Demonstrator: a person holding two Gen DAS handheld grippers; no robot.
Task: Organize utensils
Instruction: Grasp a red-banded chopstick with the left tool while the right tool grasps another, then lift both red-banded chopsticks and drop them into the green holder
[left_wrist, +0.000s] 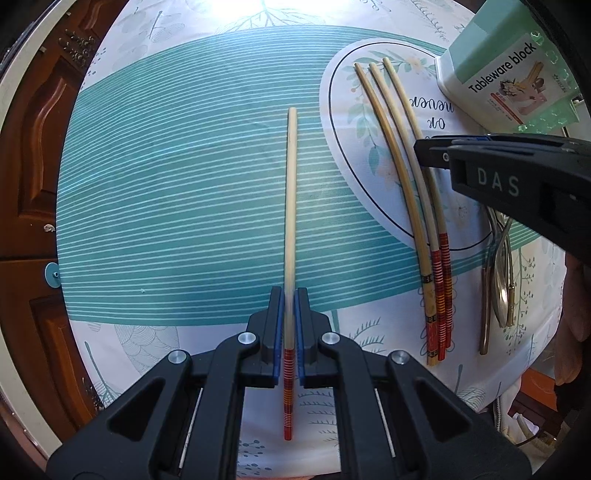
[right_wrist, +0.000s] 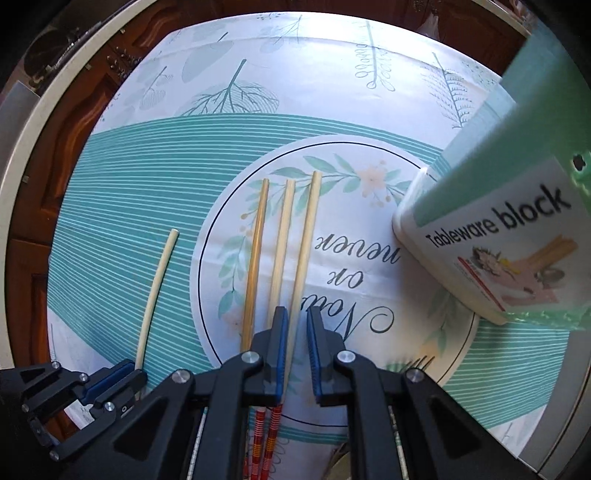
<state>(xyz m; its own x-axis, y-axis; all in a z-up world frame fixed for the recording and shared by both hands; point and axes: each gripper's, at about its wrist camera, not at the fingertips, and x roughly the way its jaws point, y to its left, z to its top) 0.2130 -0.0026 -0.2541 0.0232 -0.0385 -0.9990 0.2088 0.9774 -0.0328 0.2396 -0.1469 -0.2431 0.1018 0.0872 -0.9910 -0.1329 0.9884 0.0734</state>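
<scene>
**Chopstick sorting – one pinched, three lined up**

Watching from beside the table: the left gripper (left_wrist: 290, 306) is clamped on a single chopstick (left_wrist: 290, 206), pinching it just above the red banded end, probably so the long pale tip swings free for lining up. It lies apart on the teal stripes of the tablecloth (left_wrist: 166, 192).

The other three chopsticks (left_wrist: 413, 184) sit side by side in the printed oval, tips toward the green "Tableware block" holder (right_wrist: 498, 240) – looks like that's the staging row before they go in. The right gripper (right_wrist: 295, 332) hangs over the rightmost of them; its fingers straddle that stick with a narrow gap, and I can't tell whether the pads actually press on it yet. A couple of metal spoons (left_wrist: 500, 280) wait further right.
</scene>
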